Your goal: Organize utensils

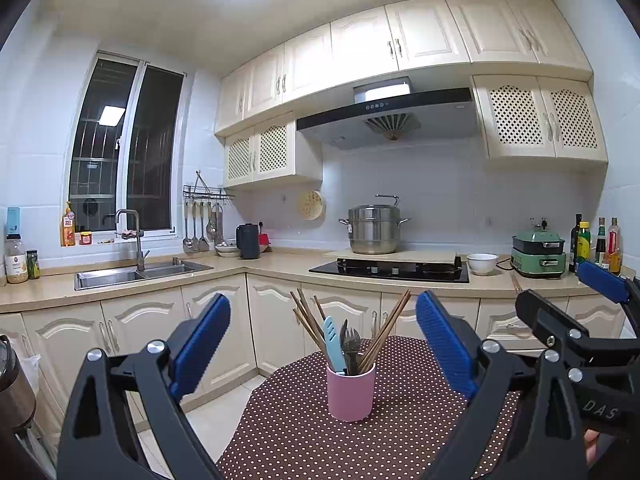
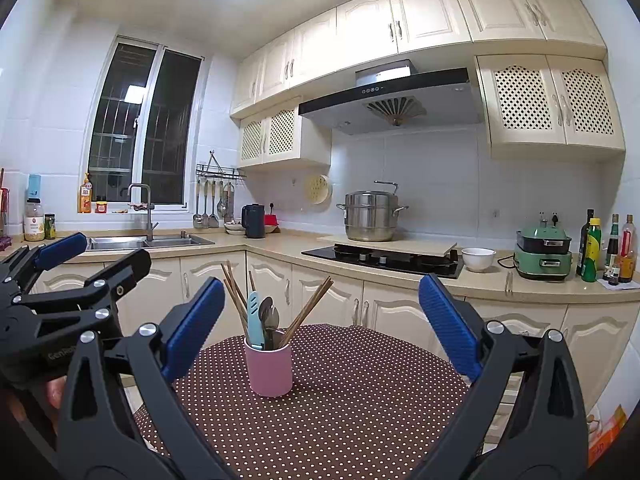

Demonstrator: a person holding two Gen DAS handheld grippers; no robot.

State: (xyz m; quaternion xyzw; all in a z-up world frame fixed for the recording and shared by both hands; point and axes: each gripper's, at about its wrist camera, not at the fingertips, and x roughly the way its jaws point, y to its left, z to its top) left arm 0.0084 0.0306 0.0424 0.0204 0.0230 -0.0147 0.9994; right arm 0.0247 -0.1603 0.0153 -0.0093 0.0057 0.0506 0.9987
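Both my grippers hang over the near edge of the dotted counter, pointed at the pink cup. Left gripper: fingers spread wide, nothing btwn them. Right gripper: same, fingers released and holding nothing. Neither touches the cup.

The cup stands upright near the middle of the counter, w/ everything bunched inside it: chopsticks fanning out left and right, a light-blue slotted tool, a dark fork, and a spoon that reads clearer from the right view. No loose utensils show on the cloth.

Step in hand: can't pin it. This fits two cases: the lot mixed in one cup and waiting to be sorted, or the lot gathered into the cup w/ the job done. So no specific move from me. If any grab does come, the stems are thin and crowded; fingers would need to narrow on one piece w/o tipping the cup.
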